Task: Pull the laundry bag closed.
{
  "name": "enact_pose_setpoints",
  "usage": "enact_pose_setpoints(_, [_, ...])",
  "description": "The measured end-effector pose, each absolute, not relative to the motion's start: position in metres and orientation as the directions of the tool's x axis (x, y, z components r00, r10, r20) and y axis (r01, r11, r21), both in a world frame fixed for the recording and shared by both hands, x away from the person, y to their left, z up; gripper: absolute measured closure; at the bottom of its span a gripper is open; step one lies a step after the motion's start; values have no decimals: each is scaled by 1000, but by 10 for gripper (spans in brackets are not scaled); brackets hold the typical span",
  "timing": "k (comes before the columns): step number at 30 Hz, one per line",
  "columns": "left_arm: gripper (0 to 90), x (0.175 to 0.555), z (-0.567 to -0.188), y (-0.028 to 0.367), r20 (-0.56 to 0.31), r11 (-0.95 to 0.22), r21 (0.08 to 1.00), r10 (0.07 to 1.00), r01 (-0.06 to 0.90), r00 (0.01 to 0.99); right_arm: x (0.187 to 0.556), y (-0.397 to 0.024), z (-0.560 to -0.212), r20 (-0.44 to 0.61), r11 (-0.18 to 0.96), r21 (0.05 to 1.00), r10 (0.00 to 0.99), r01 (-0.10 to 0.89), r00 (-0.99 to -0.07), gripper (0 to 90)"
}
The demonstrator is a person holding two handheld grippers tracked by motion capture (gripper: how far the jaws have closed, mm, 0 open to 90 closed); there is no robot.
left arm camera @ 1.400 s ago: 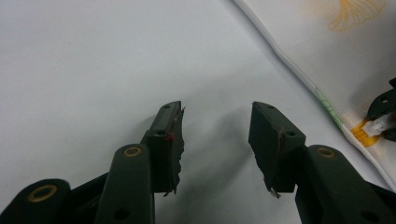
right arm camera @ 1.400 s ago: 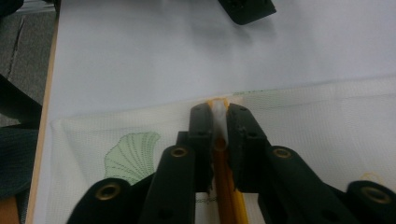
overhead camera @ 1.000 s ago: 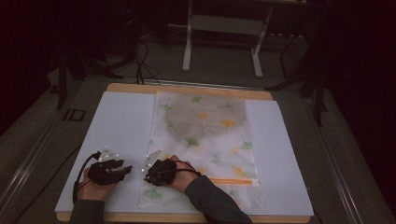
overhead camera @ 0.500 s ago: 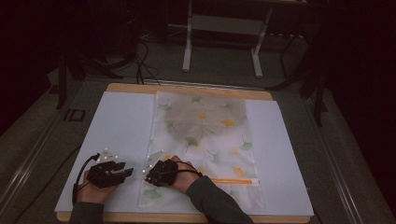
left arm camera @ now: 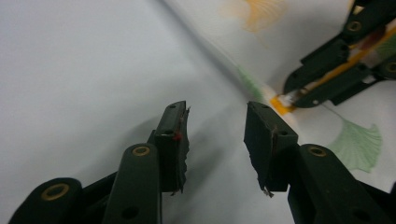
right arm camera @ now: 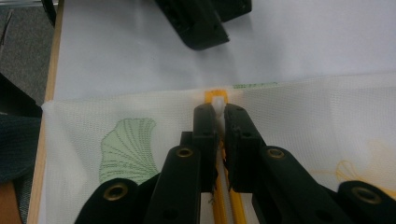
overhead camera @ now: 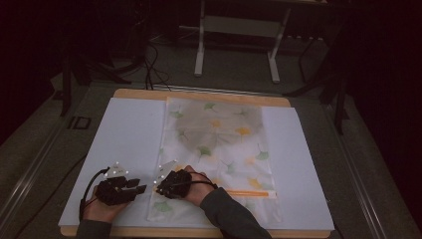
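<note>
One white sheet (overhead camera: pixel 124 144) is spread over the wooden bench (overhead camera: pixel 199 94), and on it a mesh laundry bag (overhead camera: pixel 219 149) printed with ginkgo leaves is laid flat, reaching from the far edge of the bench to the near edge. An orange zipper (overhead camera: pixel 249 192) is seen running across the bag close to the near edge. At the zipper's left end, the small white zipper pull (right arm camera: pixel 217 106) is pinched between the pressed-together jaws of the right gripper (right arm camera: pixel 217 114). The left gripper (left arm camera: pixel 215 126) is held just beside it over the bare sheet, near the bench's near-left corner; its jaws are spread with nothing between them and have just been closing a little.
</note>
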State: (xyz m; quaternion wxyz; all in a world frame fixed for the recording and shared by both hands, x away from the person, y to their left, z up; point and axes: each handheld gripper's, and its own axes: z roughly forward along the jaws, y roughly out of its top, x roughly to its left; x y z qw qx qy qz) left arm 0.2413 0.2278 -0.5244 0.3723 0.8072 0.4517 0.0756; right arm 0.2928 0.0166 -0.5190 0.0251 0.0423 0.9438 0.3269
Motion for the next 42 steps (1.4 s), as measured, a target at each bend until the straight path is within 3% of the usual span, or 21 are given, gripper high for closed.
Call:
enact_pose_setpoints(13, [592,235,-523,216,-290,-312,670,725,674,625,292,14,-517,-27,780,623,101,62,-995,838])
enact_pose_setpoints(22, [616,239,-528,205,-295,-354,635,710,687,639,292,13,-513,-38,773,632,101,55,-994,839])
enact_pose_setpoints(33, [700,247,-533,198,-319,-372,615,689,695,651,290,12,-508,-56,779,626,92,37,-994,840])
enact_pose_setpoints(42, [850,249,-534,198,-336,-377,616,668,692,664,292,9,-508,-57,780,625,86,32,-995,840])
